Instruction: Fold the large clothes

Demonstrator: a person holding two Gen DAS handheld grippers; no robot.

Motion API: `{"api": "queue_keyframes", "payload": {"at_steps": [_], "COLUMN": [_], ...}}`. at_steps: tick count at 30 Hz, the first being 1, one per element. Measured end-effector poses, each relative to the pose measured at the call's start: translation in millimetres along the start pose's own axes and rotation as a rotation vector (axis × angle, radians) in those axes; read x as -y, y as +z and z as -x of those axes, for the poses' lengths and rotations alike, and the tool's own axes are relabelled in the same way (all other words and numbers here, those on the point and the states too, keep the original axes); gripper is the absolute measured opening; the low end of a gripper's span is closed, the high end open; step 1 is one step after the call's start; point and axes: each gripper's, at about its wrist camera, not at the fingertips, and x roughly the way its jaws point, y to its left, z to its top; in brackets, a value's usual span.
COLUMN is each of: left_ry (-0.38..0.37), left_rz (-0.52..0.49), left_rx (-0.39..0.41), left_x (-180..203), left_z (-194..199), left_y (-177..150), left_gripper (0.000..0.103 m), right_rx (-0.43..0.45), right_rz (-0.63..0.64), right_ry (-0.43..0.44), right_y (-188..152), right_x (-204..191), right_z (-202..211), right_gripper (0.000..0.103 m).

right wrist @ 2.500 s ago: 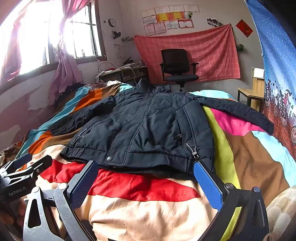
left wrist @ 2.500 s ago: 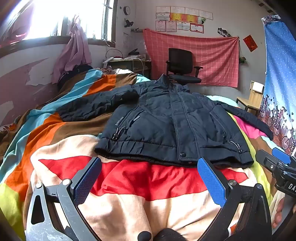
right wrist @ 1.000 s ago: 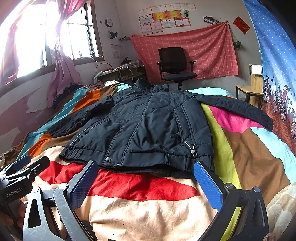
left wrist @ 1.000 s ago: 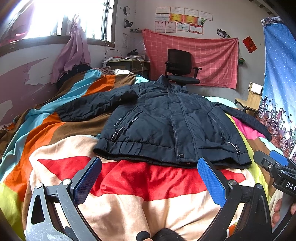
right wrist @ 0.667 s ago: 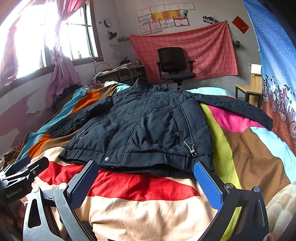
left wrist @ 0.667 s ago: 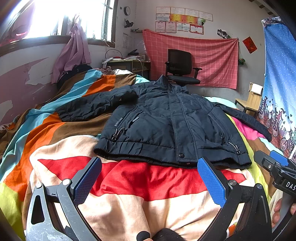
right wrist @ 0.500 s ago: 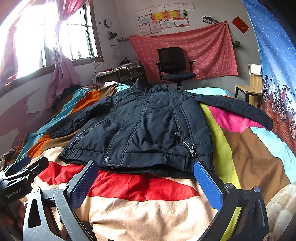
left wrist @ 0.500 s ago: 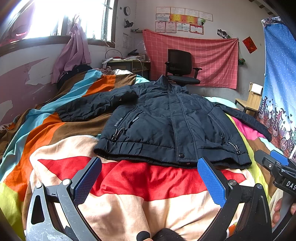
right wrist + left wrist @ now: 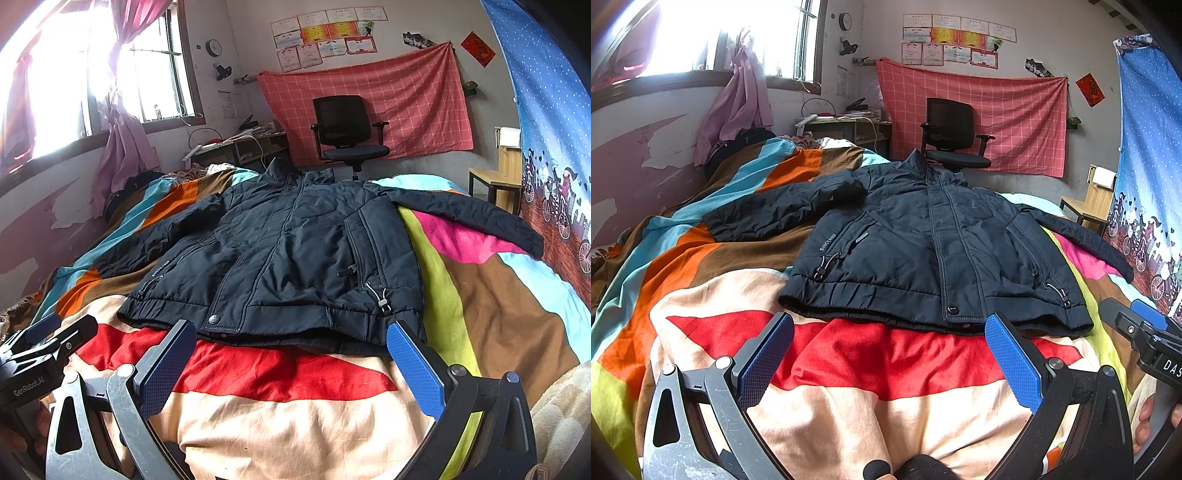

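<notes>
While both are gaping wide with nothing between their blue pads, the left tool and right tool are hovering just short of the jacket, which is lying flat, seemingly zipped, sleeves spread, on the striped blanket.

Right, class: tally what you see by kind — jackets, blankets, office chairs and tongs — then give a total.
Jackets: 1, the dark jacket
Blankets: 1, the striped blanket
Office chairs: 1, the black office chair
Tongs: 2, left tongs and right tongs, both open
Total: 5
</notes>
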Motion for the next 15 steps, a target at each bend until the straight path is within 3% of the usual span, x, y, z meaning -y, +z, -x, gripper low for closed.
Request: {"api": "queue_keyframes", "payload": {"at_steps": [15], "left_ry": [0.0], "left_rz": [0.001], "left_rx": [0.0], "left_x": [0.0], "left_z": [0.0], "left_y": [0.1], "left_gripper": [0.101], "right_rx": [0.001], "right_rz": [-0.004], "right_ry": [0.001], "right_y": [0.1], "right_x": [1.0], "right_z": [0.2], "right_gripper": [0.103]}}
